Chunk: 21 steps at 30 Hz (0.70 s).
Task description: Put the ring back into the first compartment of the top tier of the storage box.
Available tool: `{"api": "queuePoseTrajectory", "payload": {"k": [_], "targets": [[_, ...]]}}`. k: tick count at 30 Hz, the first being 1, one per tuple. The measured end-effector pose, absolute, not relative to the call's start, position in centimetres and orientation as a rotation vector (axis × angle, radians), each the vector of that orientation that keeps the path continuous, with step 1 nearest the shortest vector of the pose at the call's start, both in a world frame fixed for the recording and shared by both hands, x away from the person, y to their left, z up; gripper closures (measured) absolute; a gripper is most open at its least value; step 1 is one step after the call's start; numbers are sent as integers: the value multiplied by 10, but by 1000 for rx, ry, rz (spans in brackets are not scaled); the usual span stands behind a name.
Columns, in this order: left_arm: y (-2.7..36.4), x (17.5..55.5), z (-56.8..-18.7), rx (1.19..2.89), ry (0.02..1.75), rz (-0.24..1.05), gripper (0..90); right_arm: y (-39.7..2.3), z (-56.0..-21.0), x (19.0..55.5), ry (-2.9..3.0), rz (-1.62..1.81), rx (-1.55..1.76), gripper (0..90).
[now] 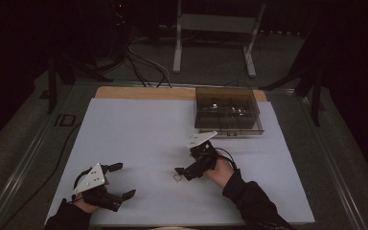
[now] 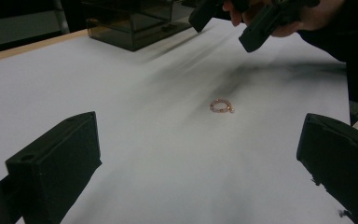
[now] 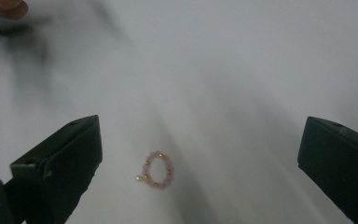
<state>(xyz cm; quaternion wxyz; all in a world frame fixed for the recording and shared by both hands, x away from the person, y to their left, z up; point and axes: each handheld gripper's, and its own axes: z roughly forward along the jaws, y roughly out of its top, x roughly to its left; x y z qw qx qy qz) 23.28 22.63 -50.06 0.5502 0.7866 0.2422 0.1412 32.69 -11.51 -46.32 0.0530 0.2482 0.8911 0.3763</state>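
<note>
A small bracelet of pink beads with gold spacers (image 1: 177, 178) lies flat on the white table cover. In the right gripper view the bracelet (image 3: 156, 170) lies between and just ahead of my right gripper's jaws, nearer the left one. My right gripper (image 3: 200, 158) is open wide with nothing in it, and it hovers just above the bracelet (image 1: 184, 165). My left gripper (image 1: 126, 179) rests open near the table's front left, well apart from the bracelet (image 2: 221, 106). From there the right gripper (image 2: 242, 18) shows beyond the bracelet.
A smoked see-through box (image 1: 227, 112) stands at the back right of the white cover (image 1: 139, 129), and it also appears far off as the box (image 2: 135, 25). A metal stand (image 1: 215, 33) and cables lie on the floor behind the table.
</note>
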Motion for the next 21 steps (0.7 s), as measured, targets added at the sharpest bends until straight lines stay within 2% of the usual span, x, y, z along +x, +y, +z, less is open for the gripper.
{"api": "queuePoseTrajectory", "payload": {"k": [13,14,21], "targets": [[226,233,-500,1862,573,335,10,-109,-480,320,2727,1185,764,2],[226,232,-501,1861,572,337,10,-109,-483,318,2719,1178,761,84],[226,233,-501,1862,571,335,10,-107,-491,317,2739,1159,761,86]]}}
